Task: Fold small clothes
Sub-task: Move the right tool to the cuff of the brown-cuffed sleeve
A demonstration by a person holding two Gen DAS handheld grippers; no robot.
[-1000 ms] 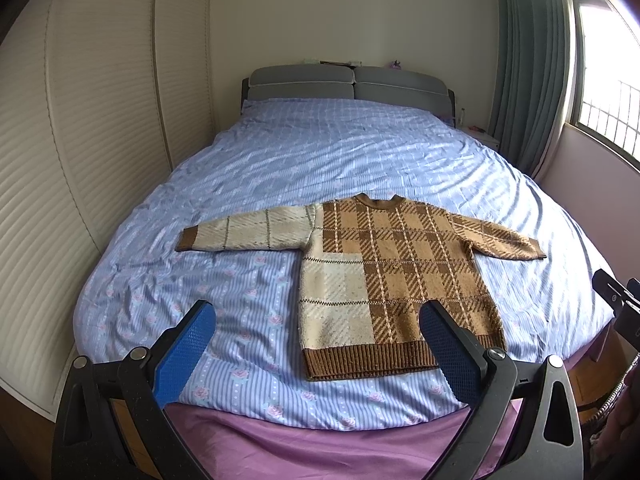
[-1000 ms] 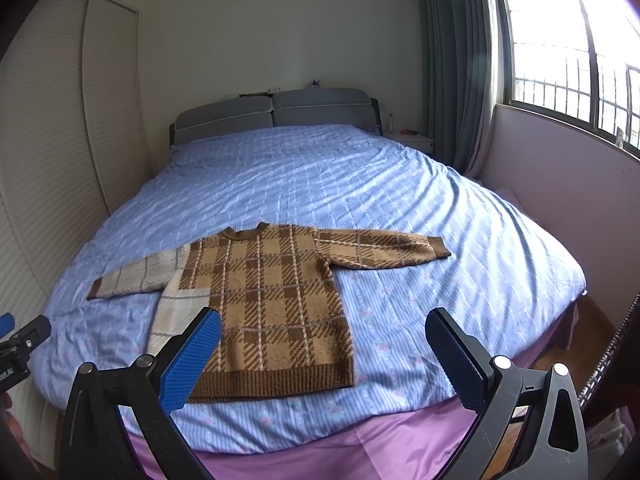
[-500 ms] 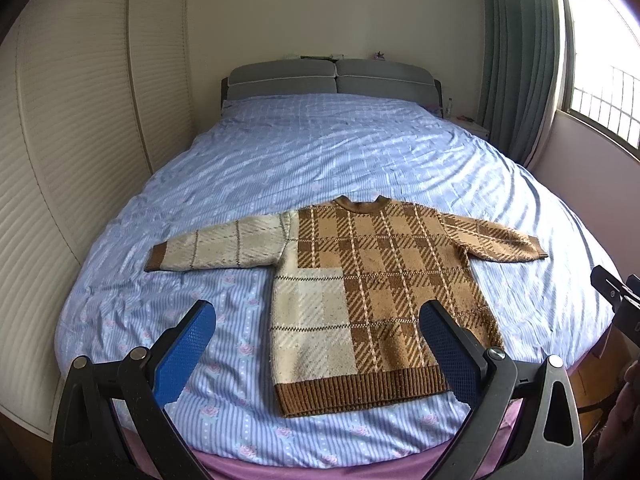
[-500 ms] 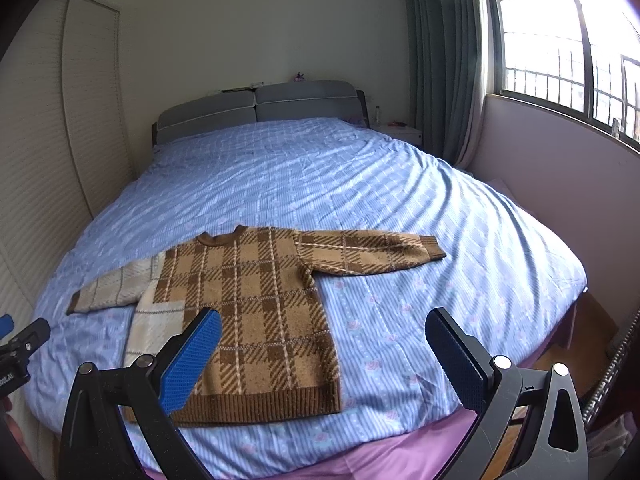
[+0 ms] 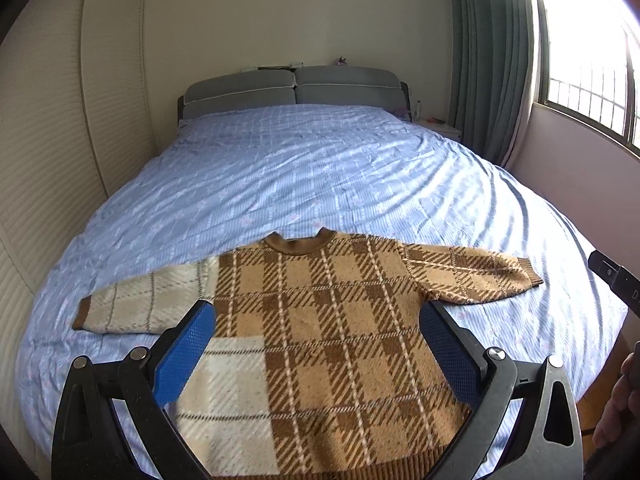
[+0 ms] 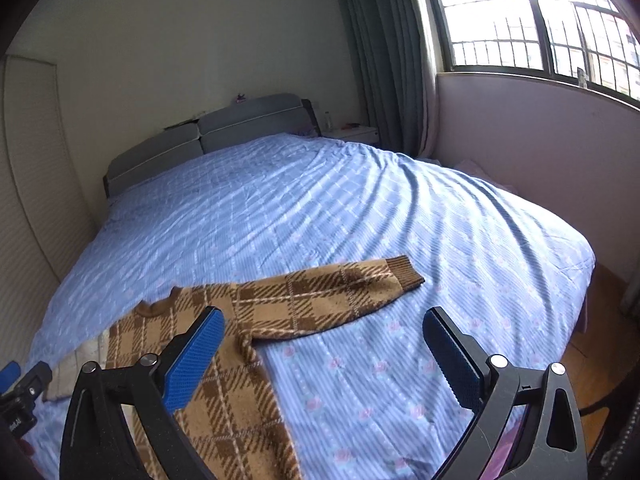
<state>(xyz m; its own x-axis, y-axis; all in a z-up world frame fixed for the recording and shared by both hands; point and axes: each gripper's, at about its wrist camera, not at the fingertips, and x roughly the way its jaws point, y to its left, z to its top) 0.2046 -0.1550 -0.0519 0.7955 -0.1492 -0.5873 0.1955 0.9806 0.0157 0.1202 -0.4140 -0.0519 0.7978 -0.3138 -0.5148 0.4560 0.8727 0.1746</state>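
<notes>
A small brown plaid sweater [image 5: 320,332] with a cream left sleeve and cream lower-left panel lies flat, front up, sleeves spread, near the foot of the bed. My left gripper [image 5: 316,312] is open and empty, hovering above the sweater's body. In the right wrist view the sweater [image 6: 224,360] lies at the lower left, its brown sleeve [image 6: 340,292] stretched to the right. My right gripper [image 6: 320,320] is open and empty, above the sheet just below that sleeve.
The bed has a light blue checked sheet [image 5: 320,176] and a grey headboard [image 5: 292,88]. A wardrobe wall [image 5: 60,160] stands to the left. A window [image 6: 540,20], curtain [image 6: 384,60] and nightstand [image 6: 352,134] are on the right.
Both grippers have moved forward and down toward the bed; the sweater looms larger. The right gripper has swung right toward the brown sleeve. Both stay open.
</notes>
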